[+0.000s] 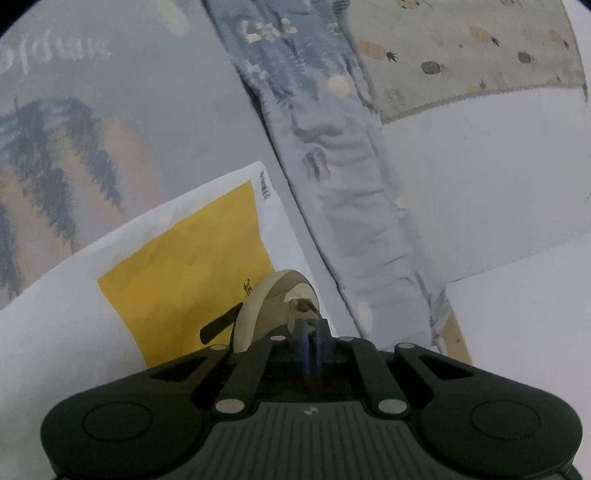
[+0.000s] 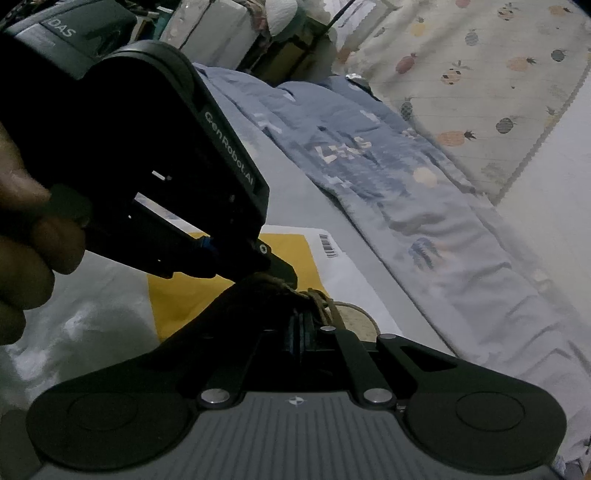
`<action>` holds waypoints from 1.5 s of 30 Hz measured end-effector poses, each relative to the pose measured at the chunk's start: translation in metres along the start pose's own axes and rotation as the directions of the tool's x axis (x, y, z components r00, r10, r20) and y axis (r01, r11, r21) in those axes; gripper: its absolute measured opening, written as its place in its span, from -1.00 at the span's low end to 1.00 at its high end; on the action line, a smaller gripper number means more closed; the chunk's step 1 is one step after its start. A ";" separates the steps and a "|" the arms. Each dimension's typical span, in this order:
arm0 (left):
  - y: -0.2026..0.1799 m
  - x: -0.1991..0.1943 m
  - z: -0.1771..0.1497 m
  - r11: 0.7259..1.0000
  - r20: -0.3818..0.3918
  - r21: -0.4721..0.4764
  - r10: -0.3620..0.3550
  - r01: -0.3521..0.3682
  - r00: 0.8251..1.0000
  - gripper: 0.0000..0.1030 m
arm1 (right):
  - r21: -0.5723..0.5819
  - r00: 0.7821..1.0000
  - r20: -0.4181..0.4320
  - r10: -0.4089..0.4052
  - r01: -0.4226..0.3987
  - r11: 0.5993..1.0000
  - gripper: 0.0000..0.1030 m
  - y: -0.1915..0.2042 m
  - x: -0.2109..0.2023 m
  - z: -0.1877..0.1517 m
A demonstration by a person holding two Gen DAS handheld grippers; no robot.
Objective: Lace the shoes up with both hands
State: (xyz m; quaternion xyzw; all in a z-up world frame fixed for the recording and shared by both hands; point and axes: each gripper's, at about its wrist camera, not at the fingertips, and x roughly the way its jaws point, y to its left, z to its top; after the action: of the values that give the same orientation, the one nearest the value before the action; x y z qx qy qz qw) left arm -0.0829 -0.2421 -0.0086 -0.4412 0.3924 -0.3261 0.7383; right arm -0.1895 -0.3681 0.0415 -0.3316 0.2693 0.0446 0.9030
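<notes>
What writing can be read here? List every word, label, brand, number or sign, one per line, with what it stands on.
"GenRobot.AI": side of the black left gripper.
"DAS": grey bag, top left; rest cut off.
Barcode: white mailer envelope with yellow panel; digits too small.
Black handwritten mark: the yellow panel; unreadable.
White lettering: blue patterned quilt; blurred, unreadable.
White script: grey printed bedsheet; blurred.

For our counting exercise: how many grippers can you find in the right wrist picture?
2. The right gripper sits at bottom centre, jaws closed by the shoe. The left gripper reaches in from upper left, held by a hand. None seems hidden.
</notes>
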 end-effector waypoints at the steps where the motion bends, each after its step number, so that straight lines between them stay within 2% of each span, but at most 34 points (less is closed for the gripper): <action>1: -0.001 0.000 0.000 1.000 0.003 0.007 0.005 -0.005 1.000 -0.99 | 0.005 1.000 0.001 -0.002 0.002 1.000 -1.00 0.000 0.000 0.000; 7: -0.001 -0.005 0.007 1.000 0.034 -0.006 0.020 -0.020 0.999 -1.00 | 0.030 1.000 0.001 -0.011 0.011 0.999 -1.00 -0.001 0.000 -0.001; 14: 0.009 -0.025 0.026 0.997 0.152 -0.061 0.065 -0.056 0.986 -1.00 | 0.080 1.000 -0.011 -0.010 0.011 0.997 -1.00 -0.007 -0.001 -0.004; 18: 0.008 -0.043 0.037 0.991 0.255 -0.055 0.135 -0.125 0.957 -1.00 | 0.100 1.000 -0.019 -0.008 0.010 0.995 -1.00 -0.012 -0.003 -0.006; 22: 0.001 -0.058 0.043 0.973 0.343 -0.029 0.224 -0.228 0.912 -1.00 | 0.113 1.000 -0.022 -0.016 0.018 0.993 -0.99 -0.011 -0.008 -0.006; 27: -0.005 -0.060 0.044 0.955 0.342 -0.007 0.280 -0.295 0.897 -0.99 | 0.157 1.000 -0.002 -0.014 0.014 0.988 -0.99 -0.010 -0.020 -0.003; 30: -0.004 -0.058 0.047 0.948 0.307 -0.005 0.306 -0.320 0.901 -0.99 | 0.245 0.999 0.035 -0.032 0.022 0.969 -0.99 -0.019 -0.036 0.000; 32: -0.003 -0.053 0.046 0.934 0.272 -0.018 0.348 -0.357 0.897 -0.99 | 0.313 0.996 0.052 -0.065 0.046 0.949 -0.99 -0.028 -0.047 -0.001; 34: -0.002 -0.052 0.046 0.922 0.255 -0.024 0.379 -0.386 0.890 -0.98 | 0.385 0.993 0.060 -0.104 0.073 0.920 -0.83 -0.038 -0.057 -0.003; 36: -0.004 -0.054 0.045 0.911 0.269 -0.014 0.400 -0.411 0.876 -0.98 | 0.444 0.989 0.059 -0.135 0.095 0.891 -0.54 -0.046 -0.062 -0.009; 37: -0.006 -0.056 0.046 0.910 0.280 -0.004 0.400 -0.415 0.873 -0.98 | 0.473 0.987 0.058 -0.151 0.106 0.875 -0.54 -0.050 -0.064 -0.011; 40: -0.012 -0.064 0.045 0.915 0.304 0.027 0.377 -0.403 0.875 -0.98 | 0.526 0.982 0.054 -0.178 0.124 0.841 -0.54 -0.057 -0.069 -0.018; 41: -0.014 -0.065 0.044 0.919 0.301 0.041 0.362 -0.392 0.882 -0.97 | 0.542 0.983 0.056 -0.177 0.119 0.832 -0.54 -0.058 -0.069 -0.021; 43: -0.020 -0.064 0.041 0.930 0.280 0.073 0.328 -0.360 0.902 -0.84 | 0.570 0.983 0.059 -0.176 0.112 0.814 -0.54 -0.060 -0.070 -0.026; 45: -0.026 -0.058 0.033 0.946 0.222 0.107 0.278 -0.307 0.934 -0.81 | 0.572 0.983 0.050 -0.179 0.119 0.811 -0.54 -0.059 -0.069 -0.028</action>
State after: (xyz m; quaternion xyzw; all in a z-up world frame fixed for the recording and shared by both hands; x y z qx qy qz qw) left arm -0.0851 -0.1917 0.0422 -0.3558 0.3521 -0.1920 0.8442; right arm -0.2459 -0.4248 0.0932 -0.0658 0.1972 -0.0914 0.9739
